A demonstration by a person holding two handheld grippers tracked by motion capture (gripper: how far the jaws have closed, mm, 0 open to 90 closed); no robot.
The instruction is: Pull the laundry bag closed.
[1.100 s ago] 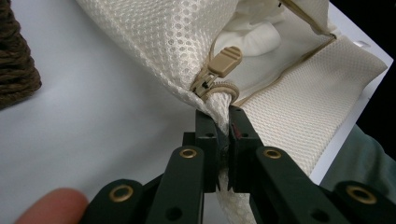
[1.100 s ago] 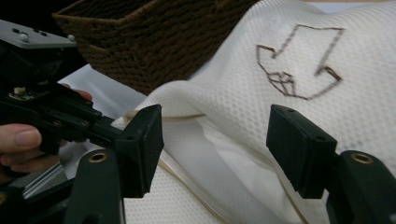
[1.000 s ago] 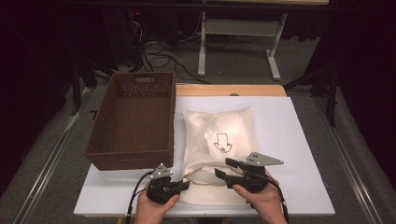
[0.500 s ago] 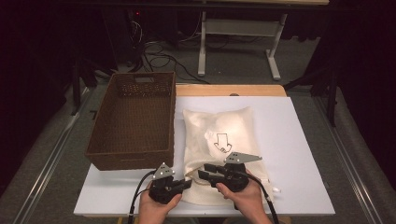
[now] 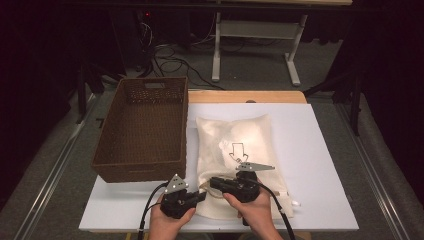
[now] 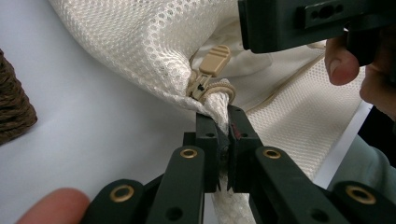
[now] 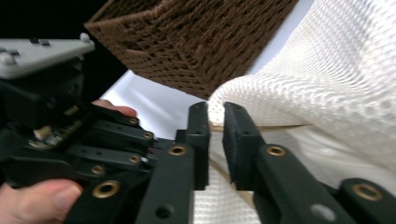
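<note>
A white mesh bag with a black arrow print lies on the white table. My left gripper is at the bag's near left corner. In the left gripper view its jaws are shut on a bunched bit of mesh just below the zipper's end, and the tan zipper pull stands free above them. My right gripper points left across the bag's near edge. In the right gripper view it has its jaws a narrow gap apart against the mesh, with the tan zipper line behind the gap.
A brown wicker basket stands on the table's left side, right beside the bag; its corner looms just beyond my right jaws. The right gripper's black housing hangs close above the zipper. Bare table lies right of the bag.
My right gripper has slid left along the bag's near edge and now sits next to the left gripper. The left gripper has stayed on the bag's corner.
</note>
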